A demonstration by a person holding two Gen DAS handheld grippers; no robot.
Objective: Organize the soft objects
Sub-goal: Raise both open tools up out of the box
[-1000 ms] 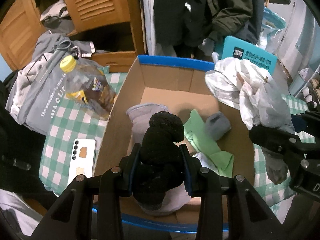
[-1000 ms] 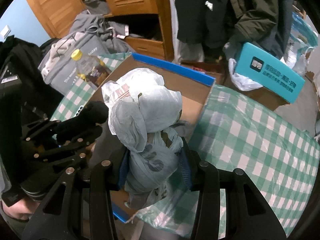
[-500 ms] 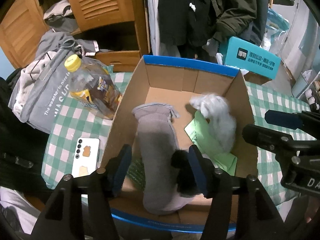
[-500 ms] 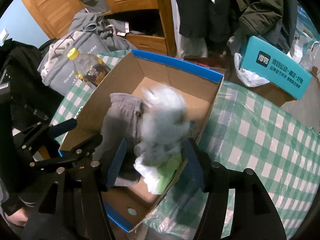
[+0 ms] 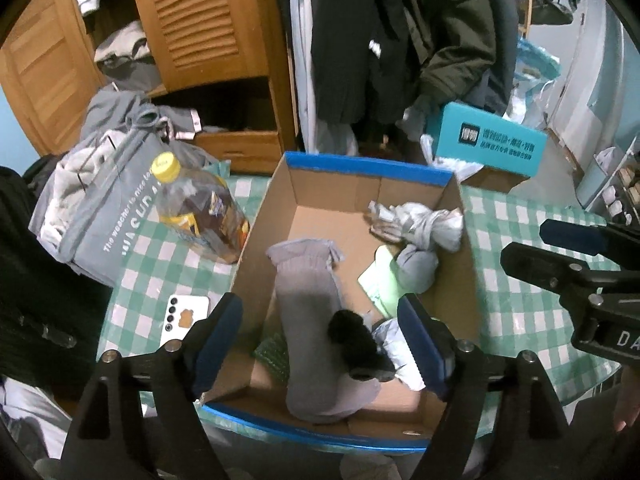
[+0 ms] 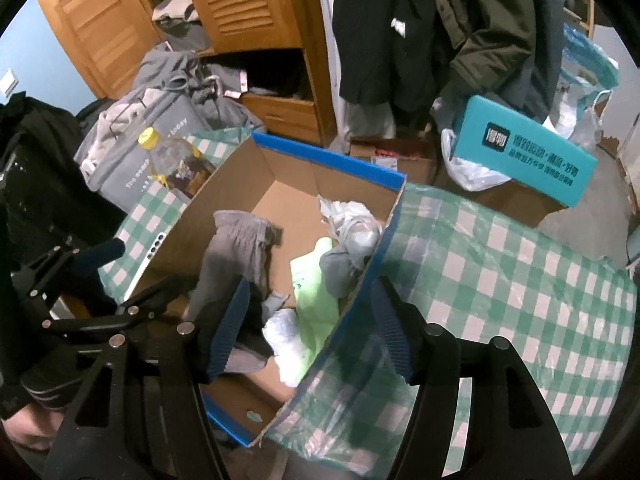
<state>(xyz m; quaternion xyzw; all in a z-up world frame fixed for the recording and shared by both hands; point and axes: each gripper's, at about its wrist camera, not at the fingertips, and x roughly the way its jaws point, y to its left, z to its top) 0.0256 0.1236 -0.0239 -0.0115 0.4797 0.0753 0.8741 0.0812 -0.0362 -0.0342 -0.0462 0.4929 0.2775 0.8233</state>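
A cardboard box with blue rim sits on the green checked table. Inside lie a long grey sock, a black sock, a knotted pale plastic bag, a small grey sock ball and a light green bag. My left gripper is open and empty above the box's near end. My right gripper is open and empty above the box's right wall.
A yellow-capped bottle and a white phone lie left of the box. A grey tote bag with clothes is further left. A teal box, a wooden wardrobe and hanging coats stand behind.
Both grippers opened. The black sock dropped from the left gripper onto the grey sock. The plastic bag dropped from the right gripper into the box's far right corner. Both grippers rose slightly.
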